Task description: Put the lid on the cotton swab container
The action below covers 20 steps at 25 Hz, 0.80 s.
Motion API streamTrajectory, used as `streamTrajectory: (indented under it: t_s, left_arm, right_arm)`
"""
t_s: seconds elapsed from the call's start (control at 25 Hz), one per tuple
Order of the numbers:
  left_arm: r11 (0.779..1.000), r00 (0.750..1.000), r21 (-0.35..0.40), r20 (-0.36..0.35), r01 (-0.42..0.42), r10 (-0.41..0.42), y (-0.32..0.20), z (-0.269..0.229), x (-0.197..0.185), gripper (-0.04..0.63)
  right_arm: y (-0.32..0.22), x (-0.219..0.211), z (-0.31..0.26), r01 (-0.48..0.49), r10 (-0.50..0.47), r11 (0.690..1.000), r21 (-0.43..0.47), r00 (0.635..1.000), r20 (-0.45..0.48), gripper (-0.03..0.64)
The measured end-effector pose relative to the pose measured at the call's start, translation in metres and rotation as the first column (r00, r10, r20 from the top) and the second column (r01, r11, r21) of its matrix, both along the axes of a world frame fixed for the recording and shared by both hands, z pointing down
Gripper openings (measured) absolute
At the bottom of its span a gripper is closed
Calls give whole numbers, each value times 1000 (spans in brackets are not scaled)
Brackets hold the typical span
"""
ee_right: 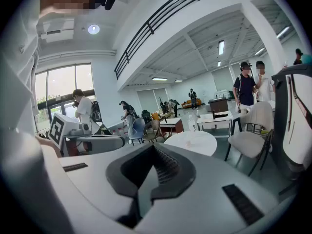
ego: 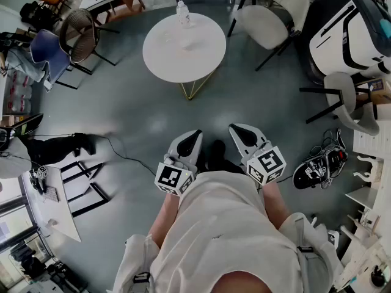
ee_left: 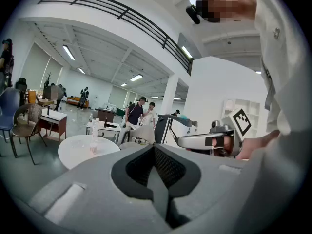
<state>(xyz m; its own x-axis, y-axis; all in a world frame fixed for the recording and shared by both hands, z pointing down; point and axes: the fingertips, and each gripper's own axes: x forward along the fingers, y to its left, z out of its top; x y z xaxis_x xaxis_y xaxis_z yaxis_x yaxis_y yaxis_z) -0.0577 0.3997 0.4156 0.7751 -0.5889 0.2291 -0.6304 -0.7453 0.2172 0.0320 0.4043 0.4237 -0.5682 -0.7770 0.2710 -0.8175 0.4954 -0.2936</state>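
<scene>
cotton swab container [ego: 187, 43] is only a faint clear shape on the round white table [ego: 162, 57], near the water bottle [ego: 182, 12]. left gripper [ego: 194, 135] and right gripper [ego: 237, 130], jaws pressed together and empty, hover well short of that table.

The round table [ego: 197, 61] looks smooth and white, the bottle [ego: 182, 12] clear plastic, the floor [ego: 140, 112] faintly glossy.

Ahead of me stands a round white tabletop [ego: 165, 57] on gold wire legs; a clear plastic bottle [ego: 182, 13] stands upright near its far edge.
</scene>
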Motion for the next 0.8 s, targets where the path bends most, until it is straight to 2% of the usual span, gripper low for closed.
streamTrajectory:
  t_s: [0.4, 0.52, 0.64, 0.8]
  left_arm:
    - [1000, 999, -1, 50, 11, -11, 18, 1, 4, 11]
    - [1000, 997, -1, 66, 27, -27, 18, 1, -1, 11]
    - [999, 998, -20, 62, 31, -30, 17, 6, -10, 11]
    - [1000, 999, -19, 43, 15, -14, 4, 10, -10, 11]
  right_arm:
    - [8, 6, 2, 10, -10, 1000, 2, 999, 37, 3]
    - [6, 0, 3, 33, -33, 999, 21, 999, 12, 5]
    - [2, -15, 0, 67, -67, 997, 28, 998, 11, 5]
    - [-10, -25, 6, 65, -65, 998, 10, 998, -5, 5]
